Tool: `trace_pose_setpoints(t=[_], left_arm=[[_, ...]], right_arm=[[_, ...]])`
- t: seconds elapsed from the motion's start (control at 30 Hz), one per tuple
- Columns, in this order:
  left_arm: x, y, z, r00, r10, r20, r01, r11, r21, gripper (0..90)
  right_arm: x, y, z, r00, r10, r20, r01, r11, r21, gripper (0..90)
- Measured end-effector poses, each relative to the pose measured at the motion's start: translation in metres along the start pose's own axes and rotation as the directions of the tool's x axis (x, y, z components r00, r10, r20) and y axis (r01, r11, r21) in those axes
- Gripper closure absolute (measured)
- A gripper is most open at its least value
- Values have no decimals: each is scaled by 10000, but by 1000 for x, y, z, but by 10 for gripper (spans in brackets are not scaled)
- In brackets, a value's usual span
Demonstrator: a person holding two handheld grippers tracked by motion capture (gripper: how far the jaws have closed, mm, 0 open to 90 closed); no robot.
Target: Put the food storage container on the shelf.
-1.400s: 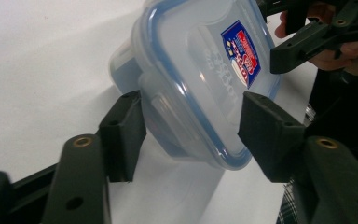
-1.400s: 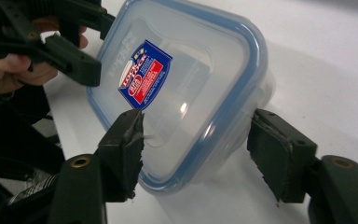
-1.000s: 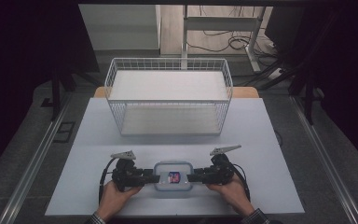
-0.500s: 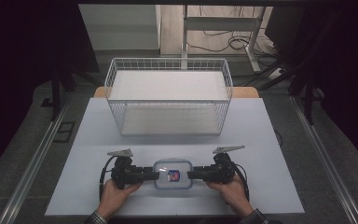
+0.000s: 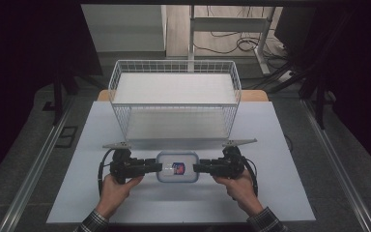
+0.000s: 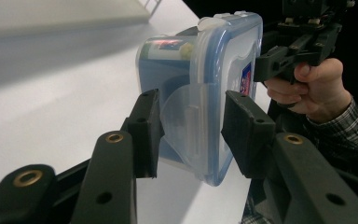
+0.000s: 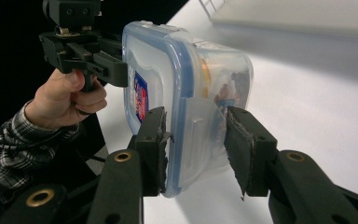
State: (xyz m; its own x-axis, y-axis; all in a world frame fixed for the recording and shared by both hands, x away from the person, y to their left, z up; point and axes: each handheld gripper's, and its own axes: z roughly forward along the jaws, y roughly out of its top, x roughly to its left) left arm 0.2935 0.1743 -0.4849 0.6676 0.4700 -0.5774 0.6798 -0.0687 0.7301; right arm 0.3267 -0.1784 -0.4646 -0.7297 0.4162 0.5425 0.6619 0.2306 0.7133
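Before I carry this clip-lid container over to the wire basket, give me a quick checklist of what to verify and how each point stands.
1. Left gripper on the container: its fingers straddle the side clip flap, but contact on both sides is unclear. Cannot tell.
2. Right gripper on the opposite end: its fingers straddle that flap, with a gap visible on one side. Cannot tell.
3. Lid seated: the blue-rimmed lid sits flush on the container. Ok.
4. Flaps locked down: both flaps stick outward between the fingers. Not ok.
5. Wire basket ready: open top, nothing visible inside. Ok.
6. Path clear: bare table between container and basket. Ok.
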Motion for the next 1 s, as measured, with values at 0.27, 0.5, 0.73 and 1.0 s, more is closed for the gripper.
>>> trace_pose_setpoints(t=[0.27,0.5,0.73,1.0], left_arm=[[-5,30,-11,9999,52,-146,-56,9997,-258,584],[-9,60,-17,9995,219,-213,-227,9989,-415,586],[-15,102,-22,9980,493,-385,-512,9975,-493,585],[-14,138,-26,9969,653,-442,-674,9967,-458,584]], right_arm=[[4,29,-3,9998,-191,-37,189,9994,-273,586],[6,60,-10,9995,-322,42,324,9979,-553,584],[7,96,-21,9986,-521,42,523,9945,-906,583],[5,127,-27,9985,-534,90,541,9914,-1194,582]])
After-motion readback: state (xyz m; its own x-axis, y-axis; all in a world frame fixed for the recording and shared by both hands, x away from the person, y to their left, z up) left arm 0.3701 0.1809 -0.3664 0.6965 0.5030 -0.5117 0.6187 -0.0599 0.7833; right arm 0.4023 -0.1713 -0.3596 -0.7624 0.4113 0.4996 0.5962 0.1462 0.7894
